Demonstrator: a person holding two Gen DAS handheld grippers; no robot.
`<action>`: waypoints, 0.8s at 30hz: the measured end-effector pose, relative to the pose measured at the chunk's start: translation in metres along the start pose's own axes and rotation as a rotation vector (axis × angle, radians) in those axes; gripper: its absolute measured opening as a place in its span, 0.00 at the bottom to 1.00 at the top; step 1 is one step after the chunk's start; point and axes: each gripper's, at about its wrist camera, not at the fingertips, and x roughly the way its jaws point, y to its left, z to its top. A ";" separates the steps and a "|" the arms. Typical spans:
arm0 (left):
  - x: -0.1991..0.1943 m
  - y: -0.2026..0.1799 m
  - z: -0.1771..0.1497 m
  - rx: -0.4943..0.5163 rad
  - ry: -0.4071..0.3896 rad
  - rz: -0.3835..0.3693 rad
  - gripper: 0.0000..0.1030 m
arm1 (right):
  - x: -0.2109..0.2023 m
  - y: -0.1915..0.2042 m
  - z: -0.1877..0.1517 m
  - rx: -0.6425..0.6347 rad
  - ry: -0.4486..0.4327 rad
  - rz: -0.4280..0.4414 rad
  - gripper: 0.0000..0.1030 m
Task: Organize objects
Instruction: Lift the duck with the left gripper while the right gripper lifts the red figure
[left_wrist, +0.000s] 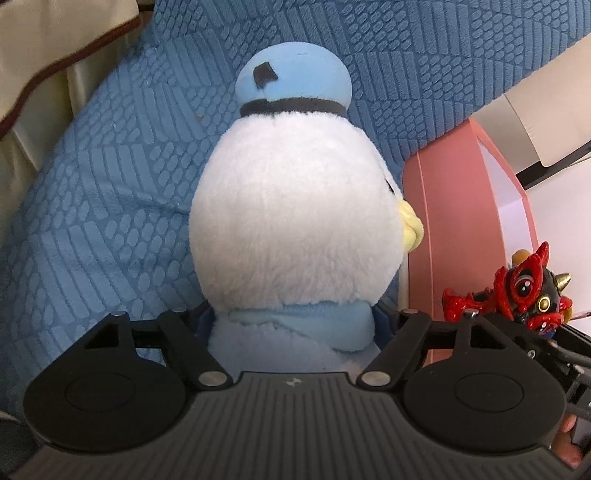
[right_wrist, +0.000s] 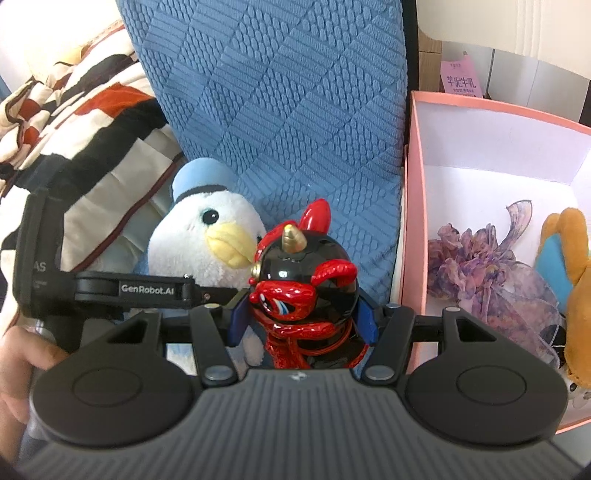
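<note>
While the right claw (right_wrist: 301, 325) grips the red-and-black horned figurine (right_wrist: 306, 284), the left claw (left_wrist: 293, 317), open around the plush duck (left_wrist: 291, 229), should clamp at the neck before lifting toward the pink box (right_wrist: 413, 221).

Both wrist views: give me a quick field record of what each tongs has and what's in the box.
left tongs: astride the duck plush at its neck; grip unclear
right tongs: shut on the red-and-black horned figurine
pink box: open, right of both toys
box contents: purple fabric flower, orange-and-blue plush
backdrop: blue cushion
</note>
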 end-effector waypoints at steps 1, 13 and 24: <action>-0.005 -0.003 0.000 0.003 -0.007 0.004 0.78 | -0.003 -0.001 0.001 0.003 -0.004 0.004 0.59; -0.075 -0.072 0.033 0.050 -0.072 -0.090 0.79 | -0.055 -0.010 0.034 0.007 -0.084 0.010 0.59; -0.101 -0.151 0.050 0.083 -0.086 -0.166 0.79 | -0.119 -0.048 0.060 0.045 -0.176 -0.022 0.59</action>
